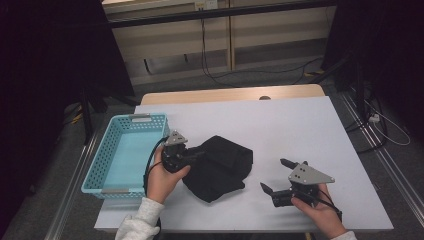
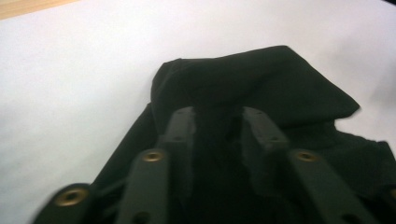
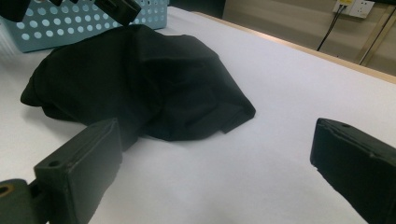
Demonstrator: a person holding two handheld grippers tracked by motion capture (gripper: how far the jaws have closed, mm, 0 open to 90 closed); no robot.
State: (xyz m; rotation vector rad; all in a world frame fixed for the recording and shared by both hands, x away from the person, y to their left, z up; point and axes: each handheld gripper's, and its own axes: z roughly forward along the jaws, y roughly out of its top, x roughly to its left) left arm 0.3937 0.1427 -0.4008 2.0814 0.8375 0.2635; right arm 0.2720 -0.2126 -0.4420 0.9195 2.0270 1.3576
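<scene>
Blue basket (image 1: 102, 165) bare inside; left tongs (image 2: 217, 122) part-open astride black cloth (image 1: 220, 167); right tongs (image 1: 274, 174) wide.

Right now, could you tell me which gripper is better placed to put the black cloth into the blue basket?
Left. The left gripper is already on the black cloth, right beside the blue basket; the right gripper sits open, apart from the cloth.

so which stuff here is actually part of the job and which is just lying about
In the job:
- black cloth, folded, fabric between the left gripper fingers
- blue basket, beside the cloth
- right gripper, open, off the cloth

Lying about:
- cables on the floor
- wall socket
</scene>
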